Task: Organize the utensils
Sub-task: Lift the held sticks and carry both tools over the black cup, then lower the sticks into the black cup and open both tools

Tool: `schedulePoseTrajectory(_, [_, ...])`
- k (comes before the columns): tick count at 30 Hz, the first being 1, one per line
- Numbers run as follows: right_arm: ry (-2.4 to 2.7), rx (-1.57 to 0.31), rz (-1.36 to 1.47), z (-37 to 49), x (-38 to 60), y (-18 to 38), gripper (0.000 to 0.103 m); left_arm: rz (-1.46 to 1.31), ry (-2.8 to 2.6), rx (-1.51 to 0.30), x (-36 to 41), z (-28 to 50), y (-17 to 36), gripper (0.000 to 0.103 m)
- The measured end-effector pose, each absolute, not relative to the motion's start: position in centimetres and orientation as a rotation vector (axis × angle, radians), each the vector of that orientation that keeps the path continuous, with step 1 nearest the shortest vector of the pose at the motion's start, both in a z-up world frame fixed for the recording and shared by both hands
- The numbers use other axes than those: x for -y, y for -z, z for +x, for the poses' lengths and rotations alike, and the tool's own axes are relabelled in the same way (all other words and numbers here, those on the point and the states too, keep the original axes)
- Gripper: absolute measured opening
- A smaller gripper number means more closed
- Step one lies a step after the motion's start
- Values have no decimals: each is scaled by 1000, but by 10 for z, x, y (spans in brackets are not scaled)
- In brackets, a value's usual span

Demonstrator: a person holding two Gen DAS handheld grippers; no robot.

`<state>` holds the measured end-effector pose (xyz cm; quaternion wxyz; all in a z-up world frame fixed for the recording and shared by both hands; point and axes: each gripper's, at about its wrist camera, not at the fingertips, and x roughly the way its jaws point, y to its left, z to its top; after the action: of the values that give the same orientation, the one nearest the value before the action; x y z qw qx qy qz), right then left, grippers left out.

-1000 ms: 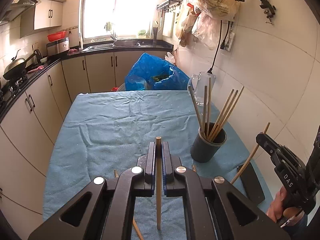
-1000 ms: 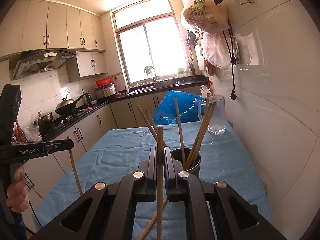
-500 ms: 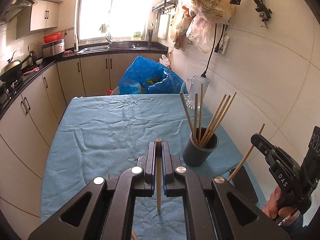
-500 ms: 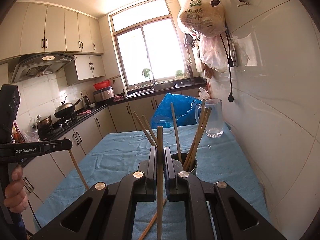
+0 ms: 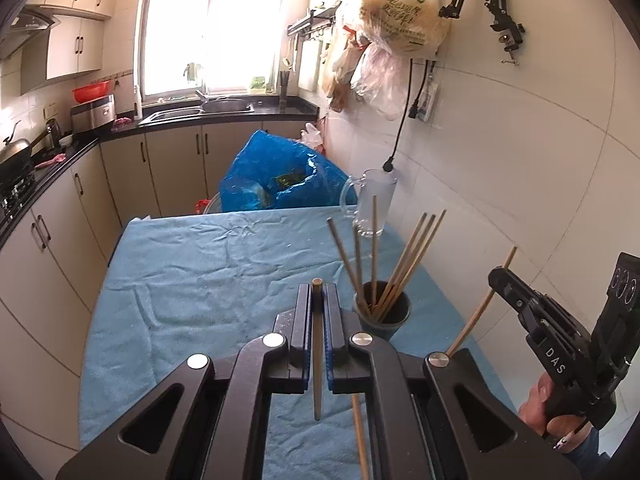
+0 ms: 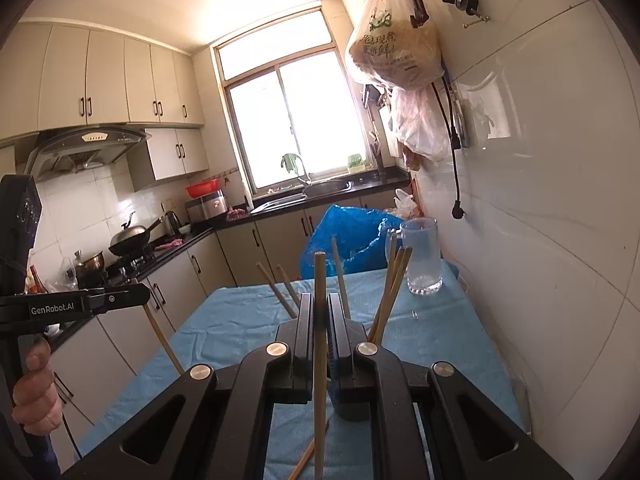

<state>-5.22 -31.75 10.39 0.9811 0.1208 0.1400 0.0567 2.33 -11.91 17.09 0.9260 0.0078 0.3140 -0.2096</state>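
A dark holder cup (image 5: 384, 318) stands on the blue-cloth table (image 5: 208, 264) with several wooden chopsticks (image 5: 412, 260) standing in it. My left gripper (image 5: 317, 292) is shut on one chopstick (image 5: 317, 344), held above the table left of the cup. My right gripper (image 6: 319, 304) is shut on another chopstick (image 6: 319, 340), raised just before the cup (image 6: 352, 410), which its jaws mostly hide. The right gripper also shows in the left wrist view (image 5: 496, 276), to the right of the cup. A loose chopstick (image 5: 359, 436) lies on the cloth below.
A glass pitcher (image 5: 372, 208) stands at the table's far right by the tiled wall. A blue plastic bag (image 5: 280, 176) sits beyond the far edge. Bags (image 5: 400, 20) and a dangling plug (image 5: 390, 160) hang on the wall. Kitchen counters (image 5: 48, 200) run along the left.
Both grippers have risen and tilted upward with their chopsticks still held. The cup now sits lower in both views, partly hidden behind the right jaws.
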Motion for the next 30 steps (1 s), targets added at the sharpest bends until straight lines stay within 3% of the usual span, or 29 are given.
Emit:
schedulePoseTrajectory(19, [-47, -130, 303, -22, 355, -172, 7, 18, 511, -483, 182, 44, -253, 5])
schedulePoseTrajectory(30, [-13, -167, 348, 21, 377, -155, 7, -19, 546, -536, 203, 84, -219, 5])
